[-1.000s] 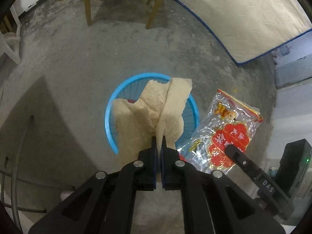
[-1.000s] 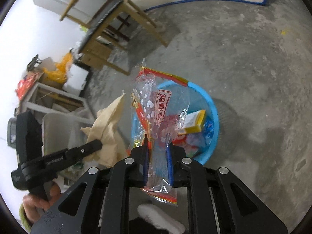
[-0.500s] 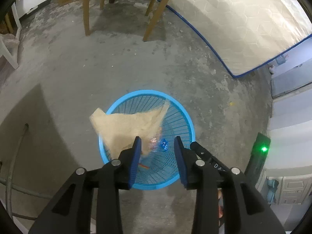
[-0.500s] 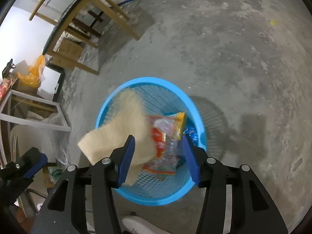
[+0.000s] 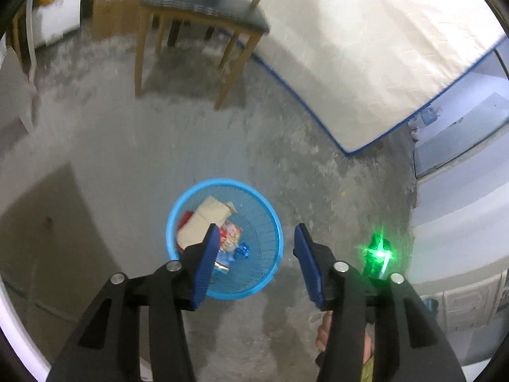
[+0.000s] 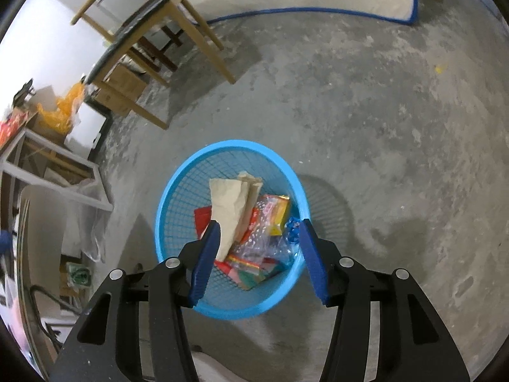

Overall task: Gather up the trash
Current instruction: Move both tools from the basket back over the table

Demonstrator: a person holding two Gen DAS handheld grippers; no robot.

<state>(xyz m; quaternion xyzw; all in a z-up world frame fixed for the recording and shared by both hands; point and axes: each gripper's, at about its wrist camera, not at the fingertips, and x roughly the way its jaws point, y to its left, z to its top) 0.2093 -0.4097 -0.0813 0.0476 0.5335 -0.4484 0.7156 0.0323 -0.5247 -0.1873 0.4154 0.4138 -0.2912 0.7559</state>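
Both loads released: crumpled tan paper sheet (image 6: 230,205) and clear red-printed plastic wrapper (image 6: 254,248) now inside round blue mesh basket (image 6: 178,191). Left gripper (image 5: 256,262) just opened, right gripper (image 6: 257,259) too, fingers spread, nothing between. Free for further trash.

Wooden chair (image 6: 152,47), mattress (image 5: 366,47), cardboard box (image 6: 122,90) on concrete floor (image 6: 366,127).

The blue basket (image 6: 288,172) stands alone on the concrete floor (image 6: 366,102), with bare floor on every side, widest to the right. Far left, a wooden chair (image 6: 165,22) and a box (image 6: 122,87) crowd the wall. A mattress (image 5: 366,47) closes off the far right. Shelving (image 6: 47,159) blocks the left.
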